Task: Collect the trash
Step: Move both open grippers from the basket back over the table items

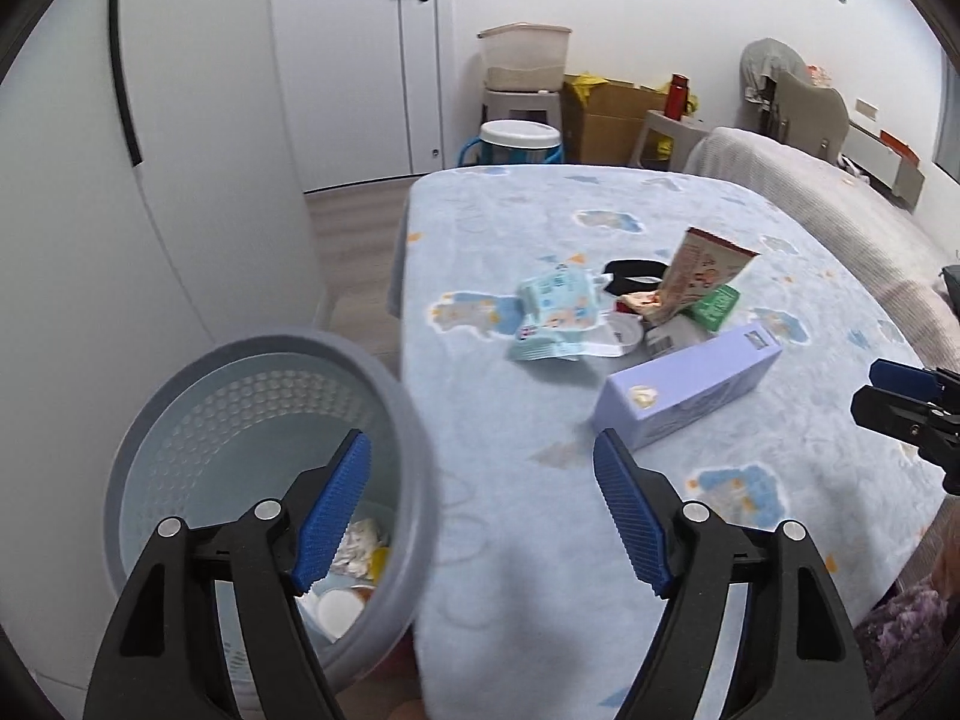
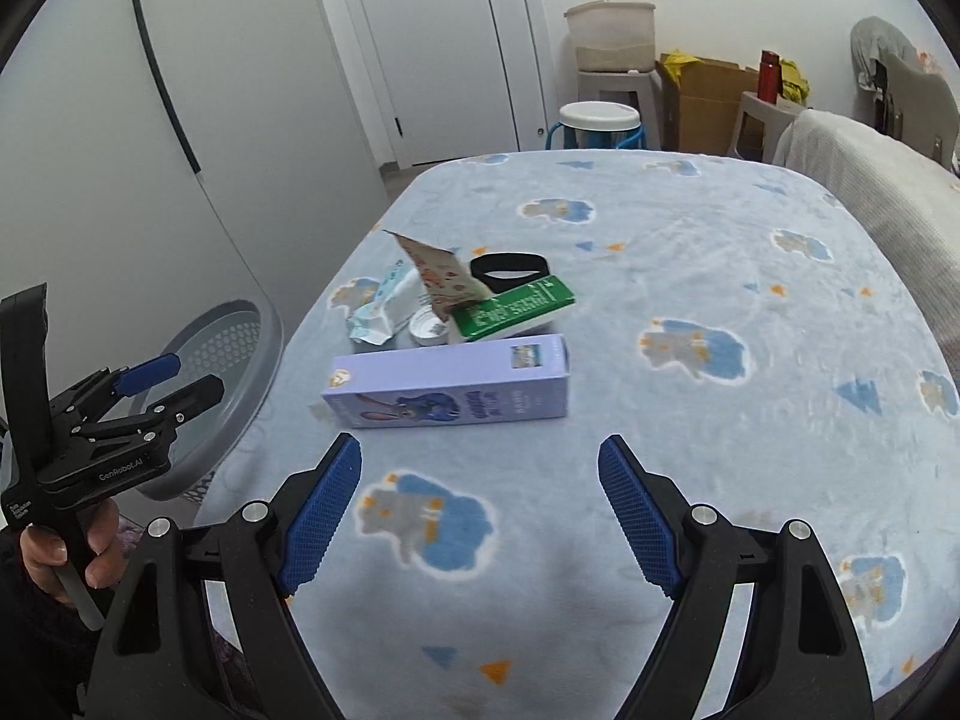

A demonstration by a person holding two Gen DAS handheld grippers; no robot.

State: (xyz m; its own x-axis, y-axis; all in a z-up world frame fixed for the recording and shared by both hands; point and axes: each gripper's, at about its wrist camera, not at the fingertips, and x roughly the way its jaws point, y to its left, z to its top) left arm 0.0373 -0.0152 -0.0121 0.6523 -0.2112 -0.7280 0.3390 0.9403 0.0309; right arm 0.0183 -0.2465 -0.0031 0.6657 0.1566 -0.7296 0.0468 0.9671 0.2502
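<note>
In the right wrist view, the left gripper (image 2: 174, 378) at the left edge is spread and empty over the bin (image 2: 264, 348). The purple box (image 2: 447, 387) lies sideways mid-frame, straight above the right gripper (image 2: 480, 516), also spread, empty, and nearer.

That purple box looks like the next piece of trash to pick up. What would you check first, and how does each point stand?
1. Right gripper fingers open and empty: ok.
2. Left gripper open and empty: ok.
3. Purple box lies flat, long side reachable, nothing on top: ok.
4. Green box just behind it, touching or not: cannot tell.
5. Grey bin beside the table edge, open, with room left: ok.
6. Right gripper already at the box: not ok, it is short of it.
</note>
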